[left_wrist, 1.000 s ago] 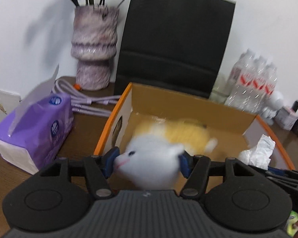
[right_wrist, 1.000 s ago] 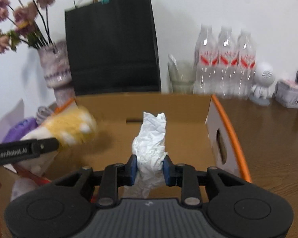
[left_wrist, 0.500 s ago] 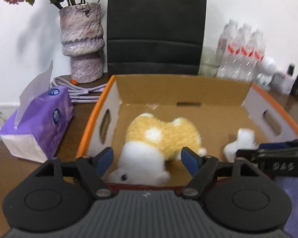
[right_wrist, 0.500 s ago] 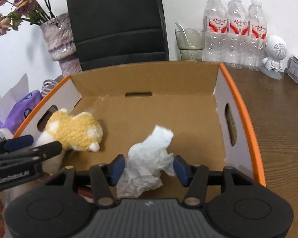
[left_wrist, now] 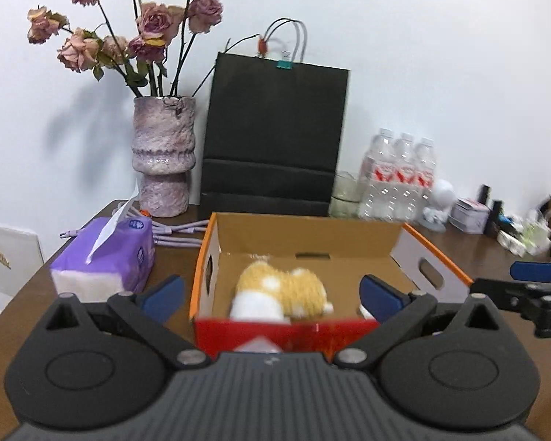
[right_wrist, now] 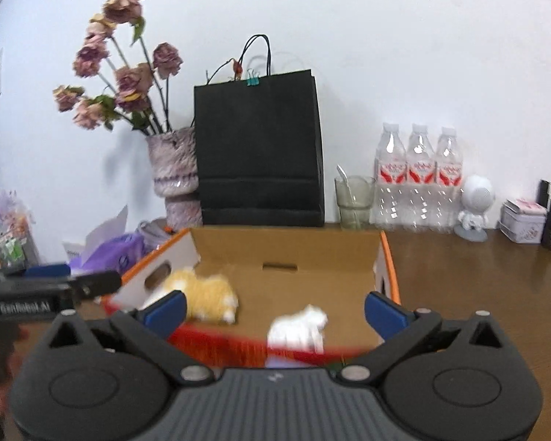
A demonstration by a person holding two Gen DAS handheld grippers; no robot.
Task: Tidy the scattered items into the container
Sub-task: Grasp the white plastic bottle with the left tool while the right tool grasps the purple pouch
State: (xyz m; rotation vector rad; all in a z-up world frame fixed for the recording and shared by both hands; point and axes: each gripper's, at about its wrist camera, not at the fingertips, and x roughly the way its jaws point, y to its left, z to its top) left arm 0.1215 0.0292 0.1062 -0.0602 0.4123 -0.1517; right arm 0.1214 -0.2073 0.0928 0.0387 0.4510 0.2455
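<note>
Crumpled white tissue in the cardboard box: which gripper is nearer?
Right. The right gripper sits directly before the crumpled white tissue; the left gripper faces the yellow-and-white plush toy, tissue at its right finger.

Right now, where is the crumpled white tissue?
In the right wrist view, the crumpled white tissue lies inside the orange-edged cardboard box, near its front, right of the yellow-and-white plush toy.

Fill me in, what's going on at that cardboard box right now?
A person holding two grippers is tidying loose items into the cardboard box. The yellow and white plush toy and the crumpled tissue both lie inside it. The left gripper and right gripper have just been opening; both stand wide open with nothing gripped, in front of the box's near red wall. A purple tissue pack sits outside, left of the box.
</note>
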